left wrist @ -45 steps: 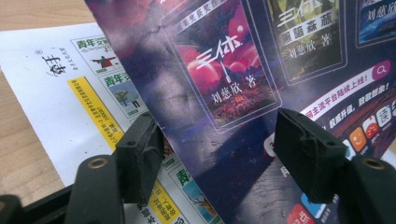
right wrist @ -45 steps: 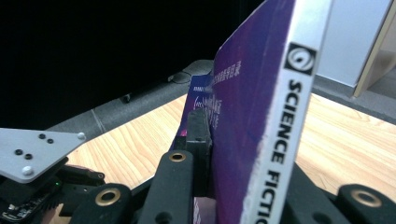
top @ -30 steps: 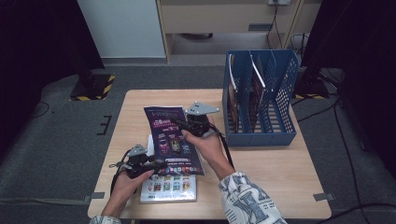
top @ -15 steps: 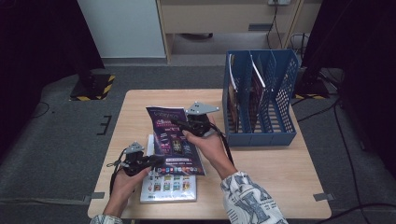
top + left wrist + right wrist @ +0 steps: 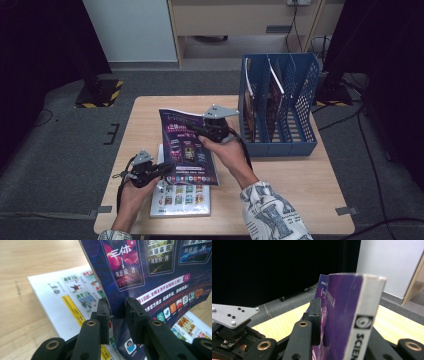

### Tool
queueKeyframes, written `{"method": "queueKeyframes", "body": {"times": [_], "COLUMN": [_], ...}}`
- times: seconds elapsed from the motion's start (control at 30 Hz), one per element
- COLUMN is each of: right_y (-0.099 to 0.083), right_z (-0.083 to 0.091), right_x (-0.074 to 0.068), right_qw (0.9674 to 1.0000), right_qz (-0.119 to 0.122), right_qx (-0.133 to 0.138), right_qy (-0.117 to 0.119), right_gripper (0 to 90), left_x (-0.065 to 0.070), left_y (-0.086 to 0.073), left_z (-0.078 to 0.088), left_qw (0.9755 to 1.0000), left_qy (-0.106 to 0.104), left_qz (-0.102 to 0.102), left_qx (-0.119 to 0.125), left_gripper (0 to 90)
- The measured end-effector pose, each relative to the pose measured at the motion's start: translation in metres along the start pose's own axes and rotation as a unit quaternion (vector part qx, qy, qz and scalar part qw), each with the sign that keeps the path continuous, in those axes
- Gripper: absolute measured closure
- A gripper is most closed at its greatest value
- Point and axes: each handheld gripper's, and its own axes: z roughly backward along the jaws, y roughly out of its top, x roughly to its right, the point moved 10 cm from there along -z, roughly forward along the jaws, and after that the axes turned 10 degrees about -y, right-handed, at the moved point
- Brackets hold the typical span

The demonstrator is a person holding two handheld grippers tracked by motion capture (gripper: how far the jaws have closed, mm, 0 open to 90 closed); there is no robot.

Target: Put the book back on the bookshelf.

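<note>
A purple magazine (image 5: 187,145) is held tilted above the table between both grippers. My left gripper (image 5: 165,169) is at its lower left corner. In the left gripper view its jaws (image 5: 117,305) have just been closing and now pinch the curled cover (image 5: 155,277) between them. My right gripper (image 5: 194,131) holds the magazine's right edge near the top. In the right gripper view the white spine (image 5: 364,322) stands between the jaws (image 5: 343,307). These jaws have just eased open a little but still hold it.
A white booklet (image 5: 180,200) lies flat on the wooden table (image 5: 300,185) under the magazine, seen close in the left gripper view (image 5: 65,302). A blue file rack (image 5: 300,105) with magazines upright in its left slots stands at the table's right rear.
The left gripper's jaws have closed onto the magazine's lower left corner. The magazine and both hands stay about where they were.
</note>
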Motion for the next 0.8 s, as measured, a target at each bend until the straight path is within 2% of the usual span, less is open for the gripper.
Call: {"method": "queueKeyframes", "body": {"times": [0.3,0.5,0.67,0.8], "right_y": [0.008,0.01,0.012,0.013], "right_z": [0.002,0.004,0.004,0.005], "right_x": [-0.002,-0.005,-0.003,-0.004], "right_qw": [0.9998,0.9995,0.9995,0.9994], "right_qz": [-0.003,-0.003,-0.004,-0.001], "right_qx": [0.015,0.021,0.027,0.029], "right_qy": [0.013,0.022,0.015,0.02], "right_gripper": [78.7,79.1,78.1,79.6], "left_x": [-0.006,-0.006,-0.007,-0.008], "left_y": [0.006,0.007,0.01,0.011], "left_z": [0.009,0.01,0.013,0.014], "left_qw": [0.9994,0.9992,0.9987,0.9982], "left_qy": [0.027,0.034,0.04,0.047], "left_qz": [-0.008,-0.015,-0.019,-0.023], "left_qx": [0.018,0.018,0.026,0.029], "left_gripper": [75.9,76.3,77.0,77.2]}}
